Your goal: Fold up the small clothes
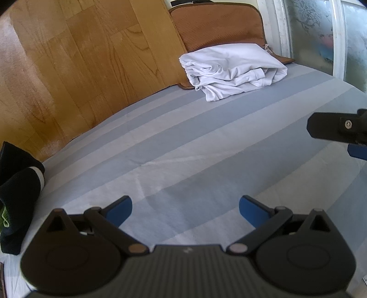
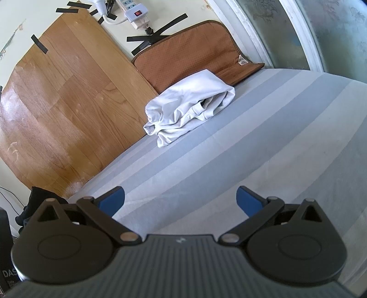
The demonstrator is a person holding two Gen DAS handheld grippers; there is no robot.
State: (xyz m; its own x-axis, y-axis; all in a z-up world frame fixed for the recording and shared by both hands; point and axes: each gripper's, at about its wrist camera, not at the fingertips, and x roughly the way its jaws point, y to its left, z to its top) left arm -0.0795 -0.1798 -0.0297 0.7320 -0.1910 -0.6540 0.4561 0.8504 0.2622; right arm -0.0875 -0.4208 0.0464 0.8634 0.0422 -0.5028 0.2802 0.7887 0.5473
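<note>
Left gripper: fingers spread wide, nothing between them, only the grey-and-blue striped sheet of the bed below. Not touching any cloth.

Right gripper: fingers likewise spread wide and empty, held over bare sheet. In the left wrist view the right gripper's black tip enters at 3 o'clock, above the sheet, well apart from the left one.

White garment: loosely folded into a rumpled bundle, layers showing at its near edge. Lies on the sheet at the far side of the bed, at 1 o'clock in the left view; at 12 o'clock, slightly left, in the right view. Its back part rests on a brown cushion that leans against the wall. Well apart from both grippers.

Wood-pattern panel stands along the bed's far-left edge, 10 to 11 o'clock; in the right view black tape strips hold it to the wall.

Dark clothing with a white stripe sits at 9 o'clock in the left view, at the bed's edge; kind of garment cannot be told.

Power strip on the wall at 12 o'clock, right view.
</note>
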